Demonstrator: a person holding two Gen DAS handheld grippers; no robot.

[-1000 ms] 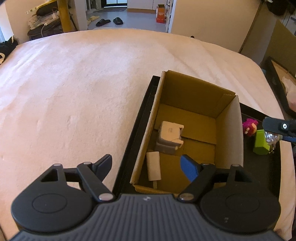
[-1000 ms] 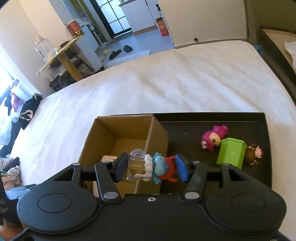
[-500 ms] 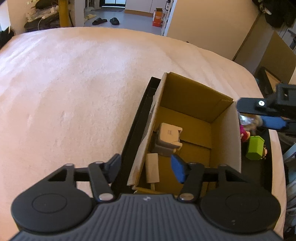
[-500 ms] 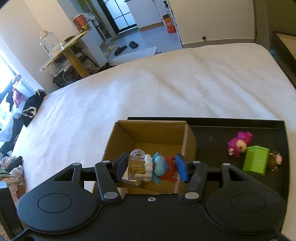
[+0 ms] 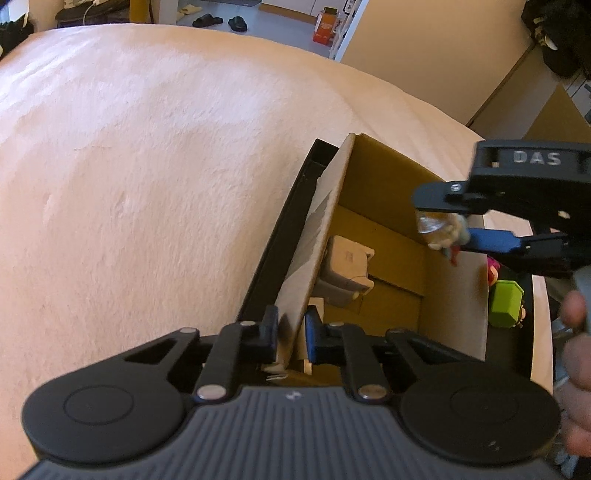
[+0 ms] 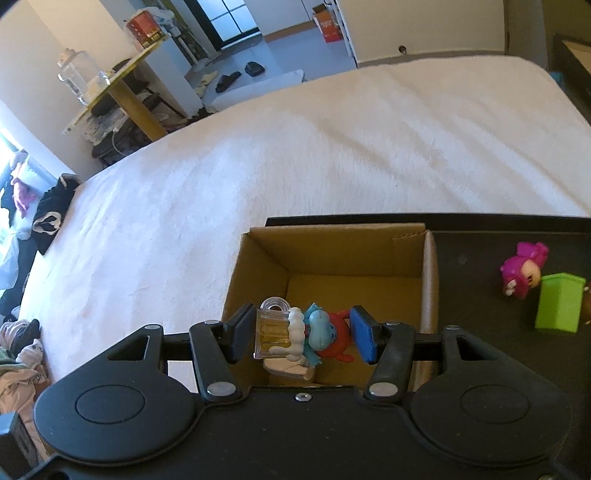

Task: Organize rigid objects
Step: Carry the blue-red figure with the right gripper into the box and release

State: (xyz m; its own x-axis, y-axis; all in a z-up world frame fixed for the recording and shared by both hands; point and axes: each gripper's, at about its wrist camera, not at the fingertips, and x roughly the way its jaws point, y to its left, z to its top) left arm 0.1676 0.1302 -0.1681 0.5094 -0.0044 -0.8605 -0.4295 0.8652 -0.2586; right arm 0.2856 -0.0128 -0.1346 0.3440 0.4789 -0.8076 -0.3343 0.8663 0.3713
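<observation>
Left wrist view: left gripper (image 5: pixel 290 334) jaws clamp the cardboard box (image 5: pixel 325 236) wall. Right gripper (image 6: pixel 299 334) jaws hold a figurine (image 6: pixel 317 334) above the box.

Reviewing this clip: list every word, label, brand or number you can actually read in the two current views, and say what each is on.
"DAS": raised letters on the black body of the right gripper, seen from the left wrist view.
The print on the orange carton on the floor beyond the bed is too blurred to read.
The label on the red tin on the yellow side table is too small to read.
The marking on the grey block inside the cardboard box is illegible.
</observation>
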